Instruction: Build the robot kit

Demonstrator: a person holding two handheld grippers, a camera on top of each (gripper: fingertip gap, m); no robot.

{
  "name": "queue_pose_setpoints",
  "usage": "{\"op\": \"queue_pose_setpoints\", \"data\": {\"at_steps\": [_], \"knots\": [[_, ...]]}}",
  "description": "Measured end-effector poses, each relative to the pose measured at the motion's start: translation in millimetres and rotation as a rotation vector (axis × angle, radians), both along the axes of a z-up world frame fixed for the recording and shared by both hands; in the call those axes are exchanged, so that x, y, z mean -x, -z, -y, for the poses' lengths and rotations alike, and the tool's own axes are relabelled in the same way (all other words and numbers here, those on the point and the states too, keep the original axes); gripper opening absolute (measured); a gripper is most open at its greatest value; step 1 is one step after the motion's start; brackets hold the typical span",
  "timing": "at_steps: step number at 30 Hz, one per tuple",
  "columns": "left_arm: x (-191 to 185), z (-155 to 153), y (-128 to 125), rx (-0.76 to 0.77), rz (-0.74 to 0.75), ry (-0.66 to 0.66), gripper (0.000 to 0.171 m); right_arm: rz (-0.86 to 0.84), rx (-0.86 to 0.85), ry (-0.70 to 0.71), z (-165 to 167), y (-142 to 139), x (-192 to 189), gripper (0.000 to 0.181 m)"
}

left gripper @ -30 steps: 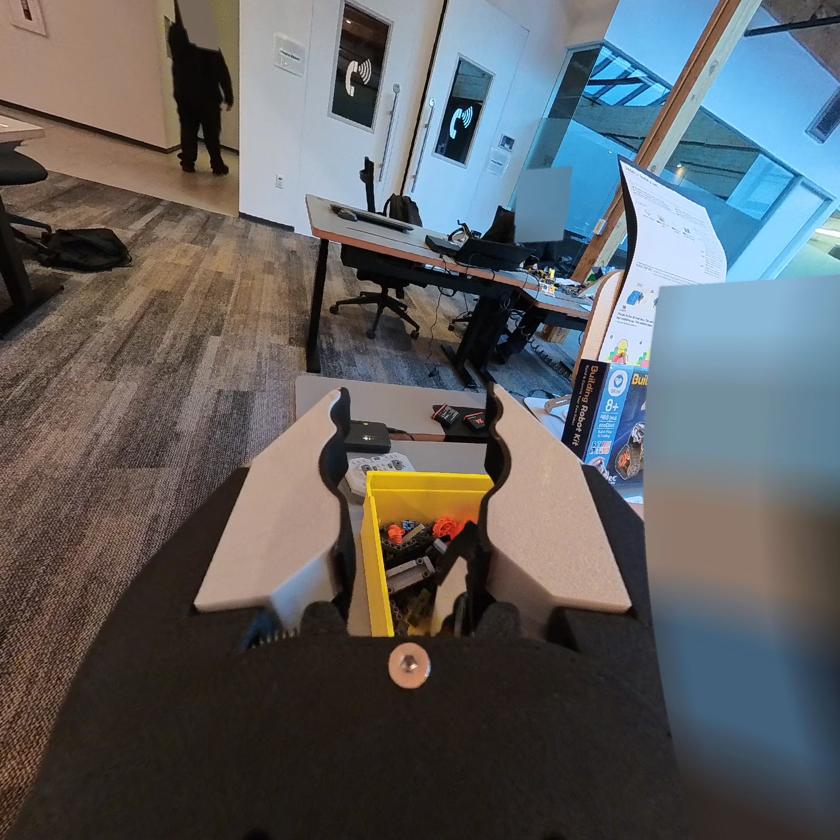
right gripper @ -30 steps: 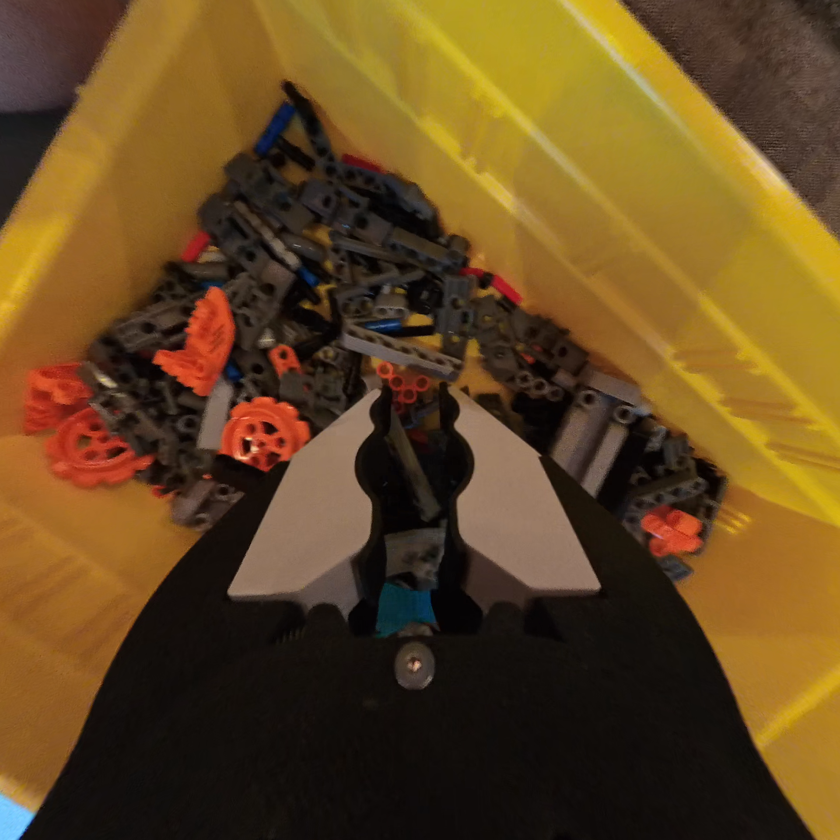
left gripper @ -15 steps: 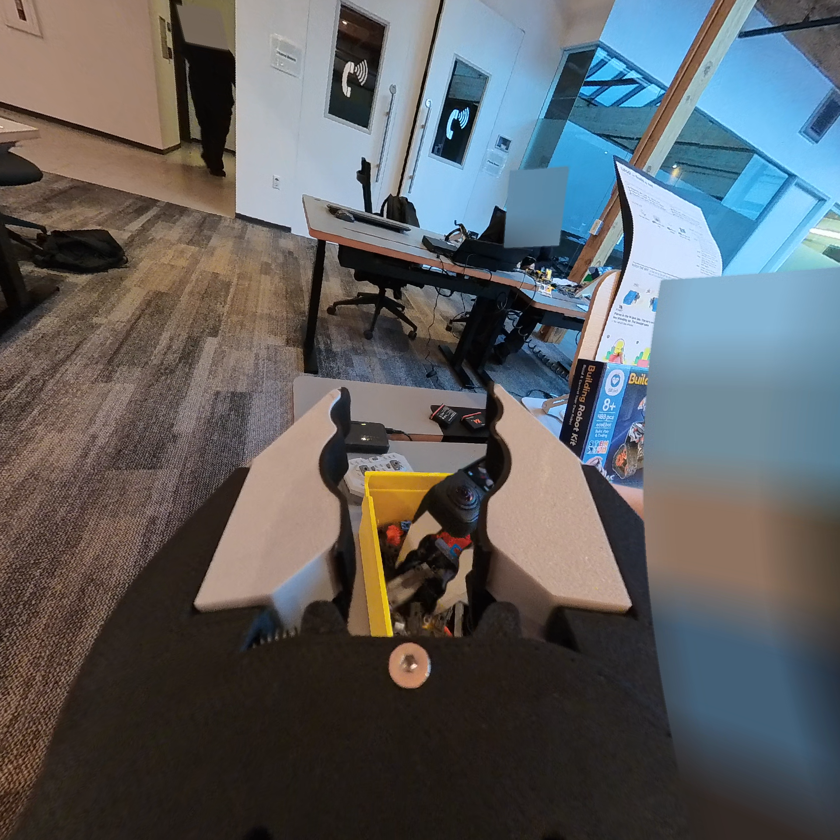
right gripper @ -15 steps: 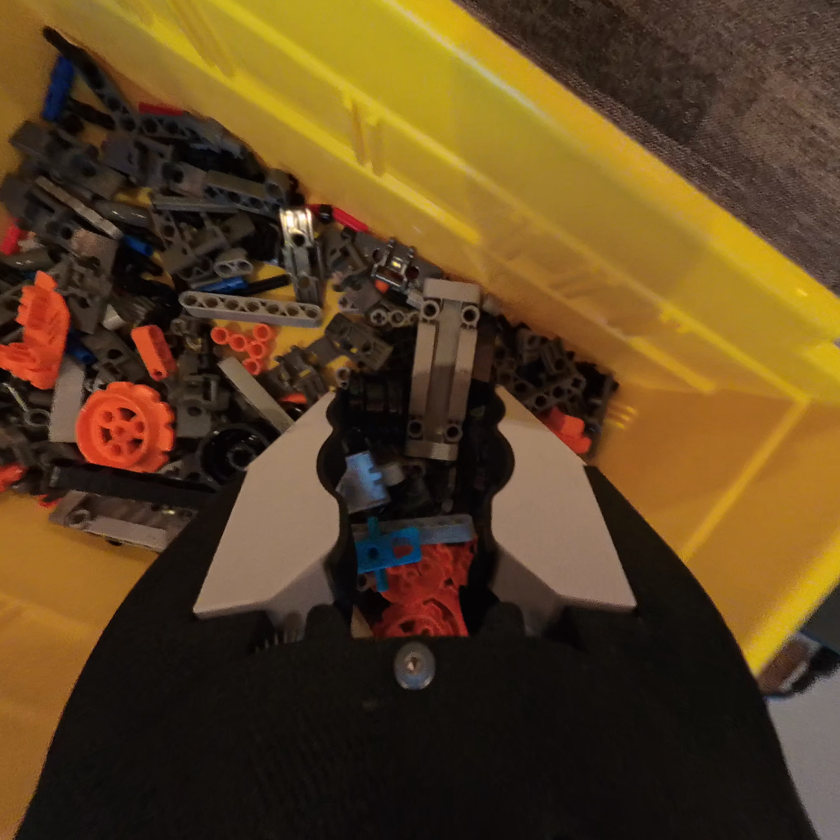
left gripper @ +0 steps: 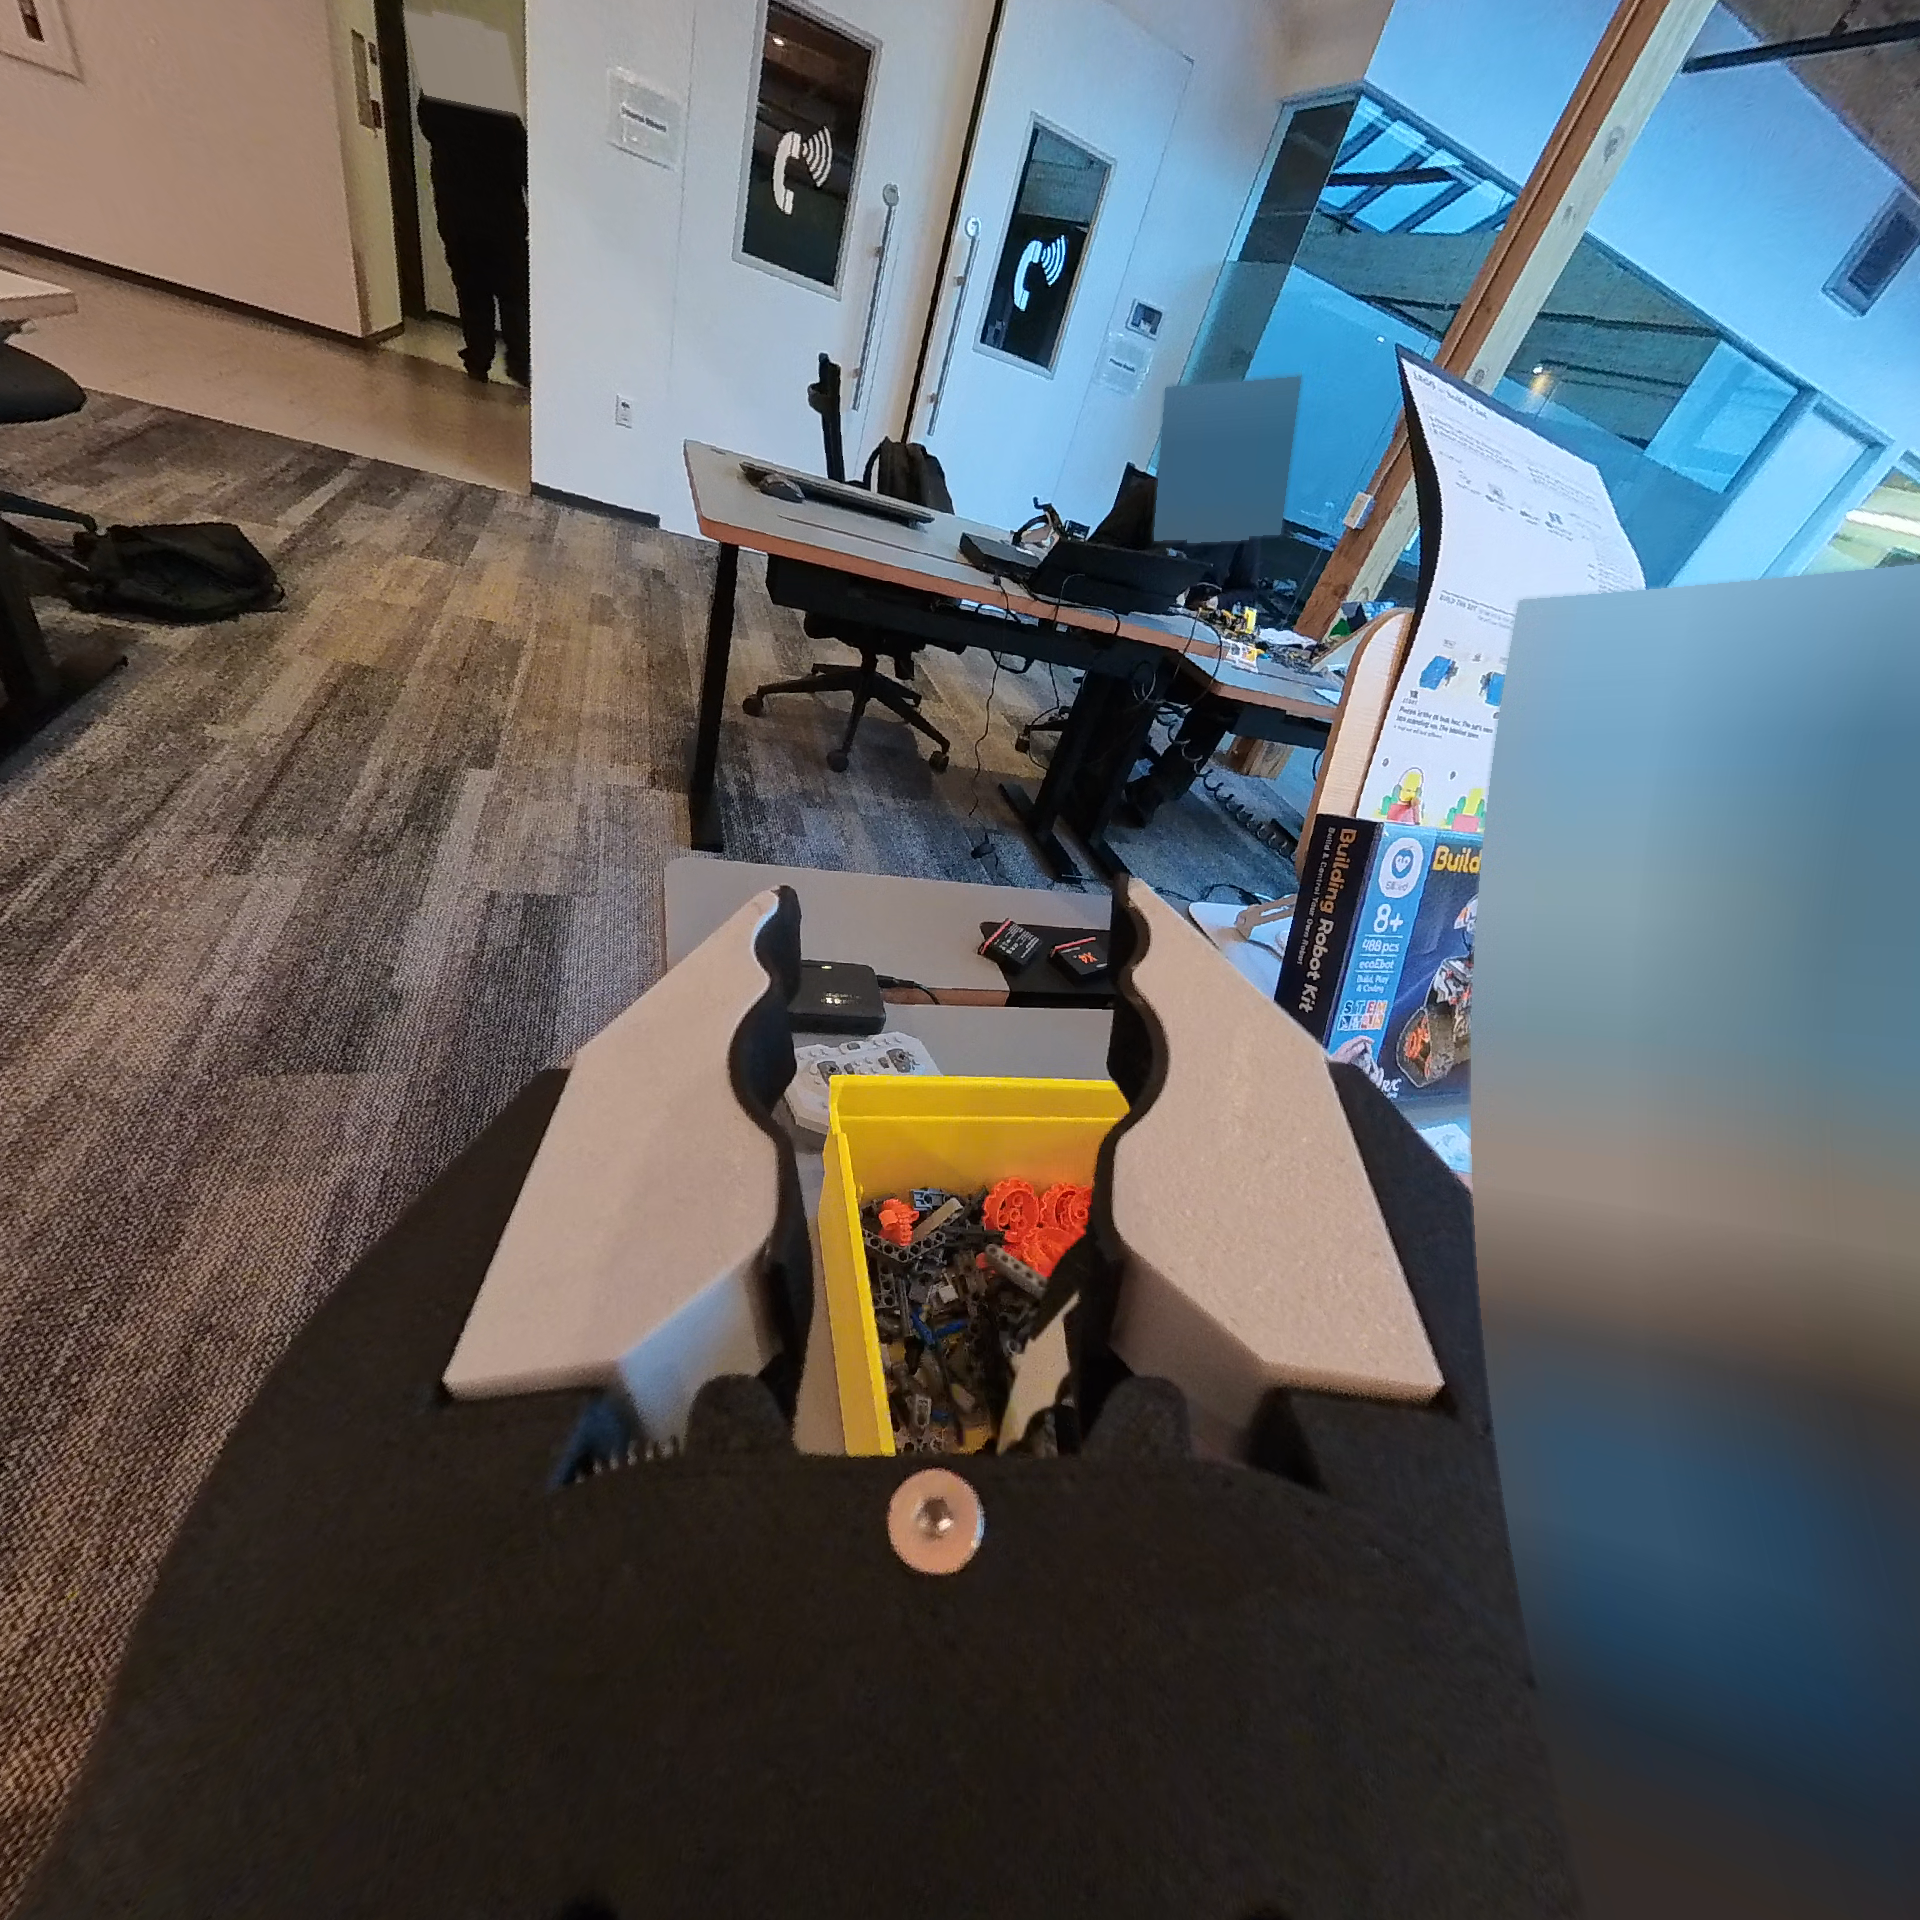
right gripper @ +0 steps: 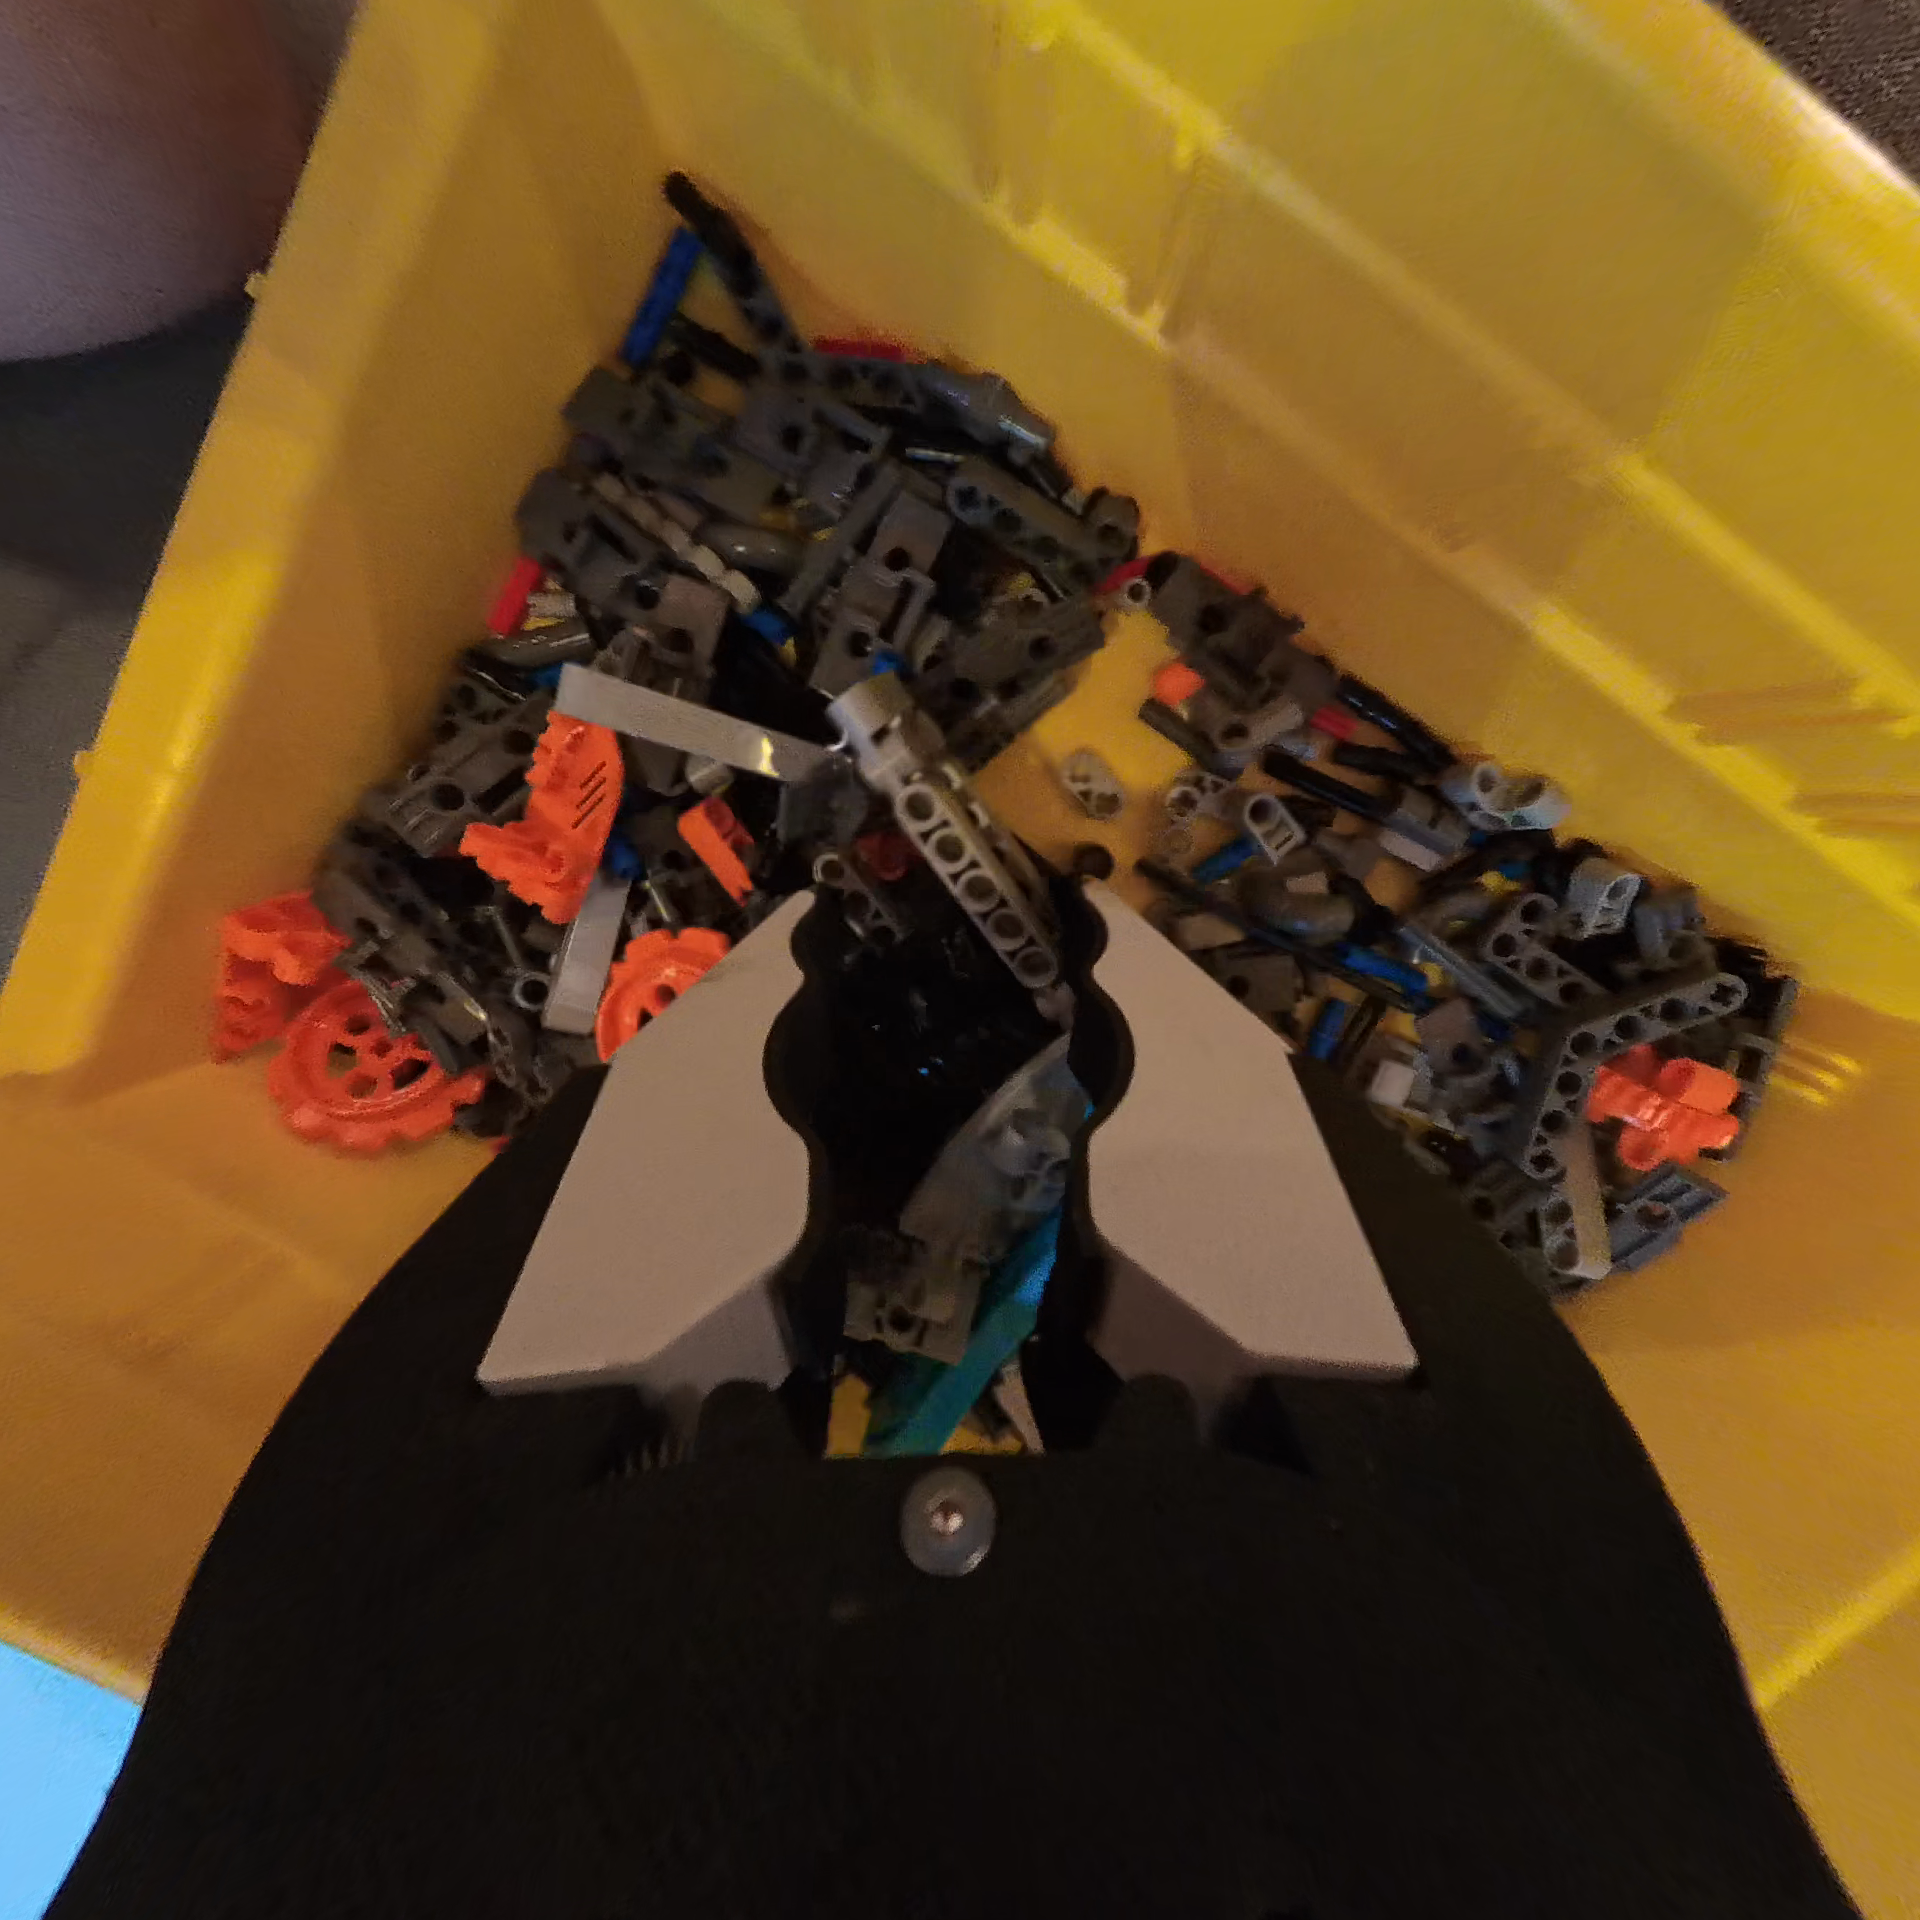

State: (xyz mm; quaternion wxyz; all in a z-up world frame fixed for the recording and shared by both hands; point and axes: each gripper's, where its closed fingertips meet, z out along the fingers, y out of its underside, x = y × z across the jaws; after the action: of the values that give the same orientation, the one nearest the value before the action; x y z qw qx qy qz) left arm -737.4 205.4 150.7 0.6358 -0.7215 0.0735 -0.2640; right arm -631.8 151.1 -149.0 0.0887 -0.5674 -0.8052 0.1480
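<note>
My right hand-held gripper [right gripper: 940, 971] is half-open, down in the yellow bin [right gripper: 1455, 343], w/ loose bricks [right gripper: 831, 540] between its fingers. Left hand-held gripper [left gripper: 951, 997] wide, empty. Closing could jam or spill bricks, imo.

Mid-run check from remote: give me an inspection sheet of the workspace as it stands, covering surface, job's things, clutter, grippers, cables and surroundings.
Surface: grey table, partly hidden by the grippers.
Job's things: yellow bin holding loose grey, black and orange building pieces.
Clutter: kit box, white controller, black device, two small black packs.
Grippers: left gripper open, raised above the bin; right gripper open, down among the pieces, a grey beam between its fingers.
Cables: one from the black device.
Surroundings: carpet, desks, office chair, a person in a doorway.
</note>
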Motion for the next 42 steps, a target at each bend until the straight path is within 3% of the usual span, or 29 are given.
{"op": "queue_pose_setpoints", "data": {"at_steps": [3, 9, 12, 17, 23, 26, 32, 36, 42], "knots": [[1, 0, 0, 0.002, 0.001, -0.001, 0.057, -0.008, 0.017, -0.001, 10, -5, -2, 0.041], [2, 0, 1, 0.003, 0.004, -0.001, 0.057, 0.014, 0.229, -0.020, 48, -25, -11, 0.036], [2, 1, 0, 0.001, 0.005, -0.002, 0.057, -0.057, 0.194, -0.006, 29, -38, -9, 0.044], [2, 1, 0, 0.001, 0.003, -0.003, 0.057, -0.196, -0.005, 0.140, -43, -64, -10, 0.045], [-3, -2, 3, 0.013, -0.014, 0.003, 0.057, -0.371, -0.153, 0.242, -61, -114, -44, 0.044], [-9, -4, 4, 0.021, -0.033, 0.007, 0.057, -0.461, -0.202, 0.320, -56, -132, -74, 0.045], [-21, -9, 21, 0.096, -0.113, 0.026, 0.056, -0.583, -0.260, 0.560, -43, -143, -160, 0.046], [-37, -12, 27, 0.126, -0.154, 0.053, 0.056, -0.664, -0.399, 0.801, -40, -152, -240, 0.044], [-91, -14, 40, 0.161, -0.303, 0.140, 0.060, -0.674, -0.782, 1.098, -38, -164, -382, 0.044]]}}
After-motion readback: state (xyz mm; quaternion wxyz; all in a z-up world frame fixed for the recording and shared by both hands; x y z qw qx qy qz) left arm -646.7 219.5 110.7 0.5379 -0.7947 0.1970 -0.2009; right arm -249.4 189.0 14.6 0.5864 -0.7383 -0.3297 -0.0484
